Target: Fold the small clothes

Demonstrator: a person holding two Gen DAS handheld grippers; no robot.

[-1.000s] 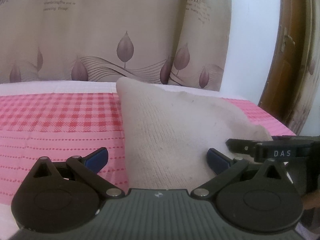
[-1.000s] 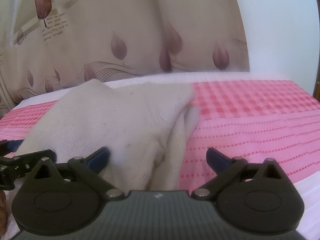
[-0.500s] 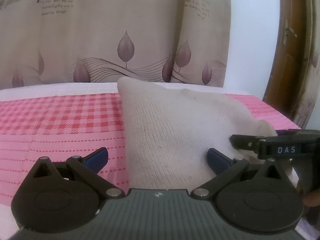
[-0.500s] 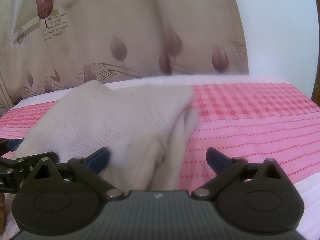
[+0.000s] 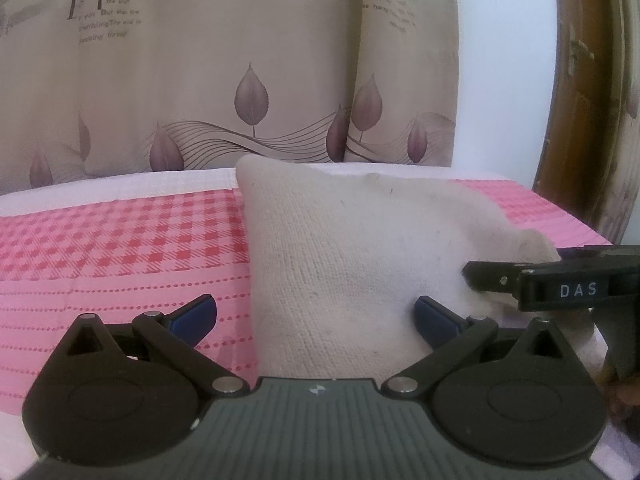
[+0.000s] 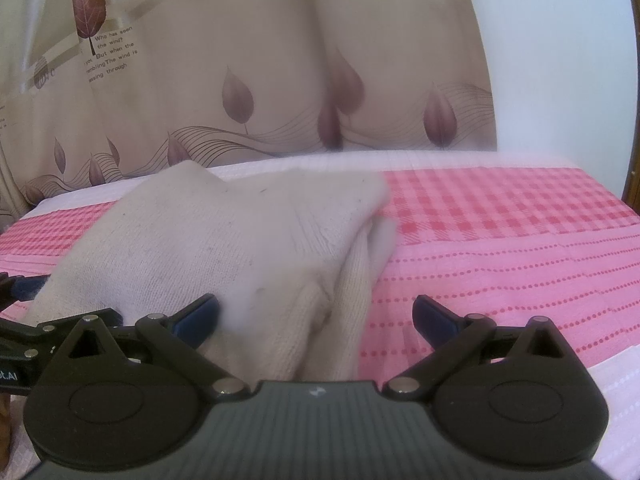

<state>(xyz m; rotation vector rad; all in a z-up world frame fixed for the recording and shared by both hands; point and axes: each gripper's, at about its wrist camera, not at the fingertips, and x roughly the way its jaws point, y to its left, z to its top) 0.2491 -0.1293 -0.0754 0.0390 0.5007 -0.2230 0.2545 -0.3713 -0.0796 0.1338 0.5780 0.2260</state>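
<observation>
A cream knitted garment [image 5: 352, 248] lies folded on the pink checked bed cover [image 5: 120, 240]. My left gripper [image 5: 316, 316] stands open at the garment's near edge, its blue pads wide apart with the cloth running between them. To its right, the side of my right gripper [image 5: 500, 280] rests against the garment's right corner. In the right wrist view the garment [image 6: 224, 236] fills the left half, and my right gripper [image 6: 316, 316] is open over its folded right edge. The left gripper [image 6: 24, 328] shows at the far left edge.
A beige curtain [image 5: 240, 60] with leaf prints hangs behind the bed. A brown wooden door frame [image 5: 580, 120] stands at the right, beside a white wall [image 6: 560, 40]. Pink bed cover [image 6: 500, 248] stretches out to the right of the garment.
Both views have drifted only slightly. The garment keeps its shape and both grippers stay open in the same places.
</observation>
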